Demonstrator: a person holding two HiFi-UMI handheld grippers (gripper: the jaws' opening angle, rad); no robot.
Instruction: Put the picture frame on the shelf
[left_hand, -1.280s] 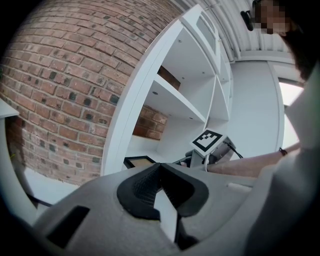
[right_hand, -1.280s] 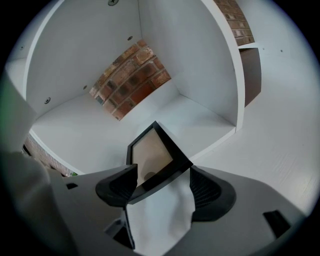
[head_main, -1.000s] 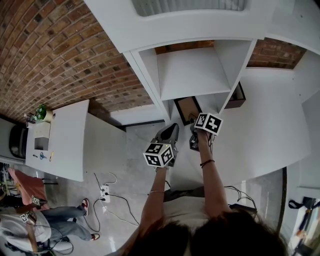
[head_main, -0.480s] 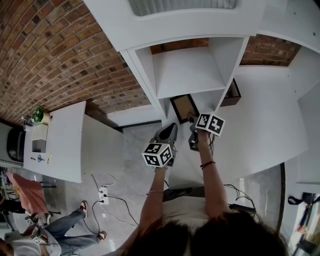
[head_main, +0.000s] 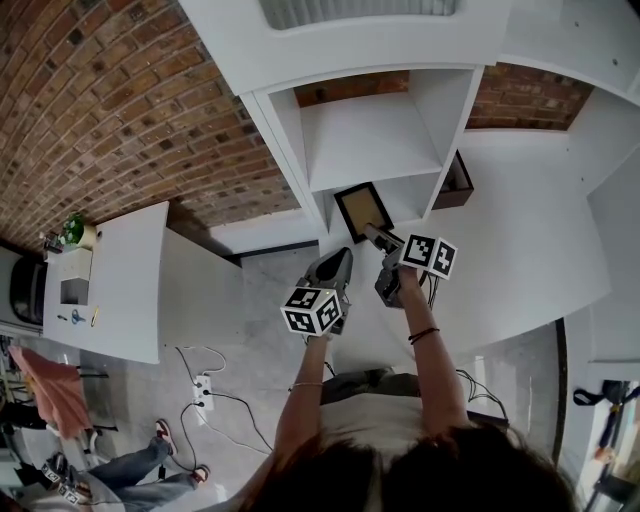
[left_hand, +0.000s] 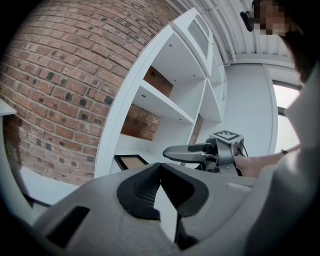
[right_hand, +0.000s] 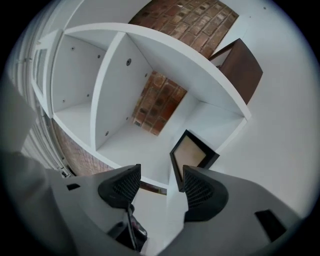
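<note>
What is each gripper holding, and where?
Nothing: the right gripper is open, the frame standing on the shelf beyond it; the left gripper is shut, empty.

I seem to be in a studio-like workroom: a bare brick wall (head_main: 130, 120), a white shelf unit (head_main: 368, 140), a white desk (head_main: 125, 290) with small clutter, and a power strip (head_main: 199, 386) trailing cables across the pale floor (head_main: 255, 335).

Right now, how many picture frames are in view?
1. The picture frame sits in the shelf's lower compartment, just beyond the right gripper's open fingers. A dark brown thing right of that compartment is unclear; it could be another.
</note>
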